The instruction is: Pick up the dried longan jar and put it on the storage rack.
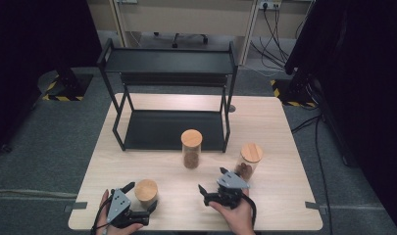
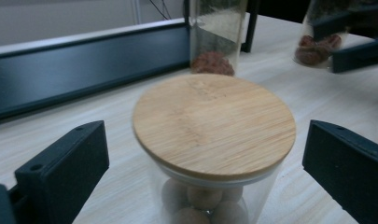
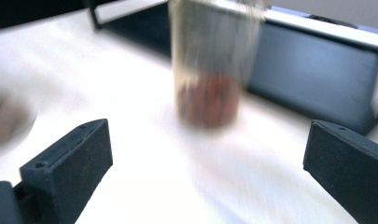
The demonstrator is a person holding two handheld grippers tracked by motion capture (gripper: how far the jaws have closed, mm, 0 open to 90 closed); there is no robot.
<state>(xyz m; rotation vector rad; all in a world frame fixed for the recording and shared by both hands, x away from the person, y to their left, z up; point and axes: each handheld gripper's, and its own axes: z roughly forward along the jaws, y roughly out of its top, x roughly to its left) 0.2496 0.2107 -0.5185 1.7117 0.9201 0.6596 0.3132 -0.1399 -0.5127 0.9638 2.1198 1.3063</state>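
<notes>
- Short jar [image 1: 146, 191] with a wooden lid [image 2: 213, 122] stands near the front edge of the tabletop [image 1: 274, 122], between the jaws of the left gripper [image 1: 138, 197]; the jaws are released, wide apart, and do not touch the glass.
- Left hand [image 1: 118, 220] lies low at the front edge and holds its gripper level, pointing right toward the jar.
- Right gripper [image 1: 211, 185] is held by the right hand [image 1: 236, 214]; its jaws are also released, with nothing between them, and face the tall jar [image 1: 191, 148].
- Third jar [image 1: 248, 160] stands just beside the right gripper.
- Black rack [image 1: 169, 93] stands on the far half of the tabletop.
- Grey carpet [image 1: 49, 142] and cables [image 1: 323, 161] surround the table.
</notes>
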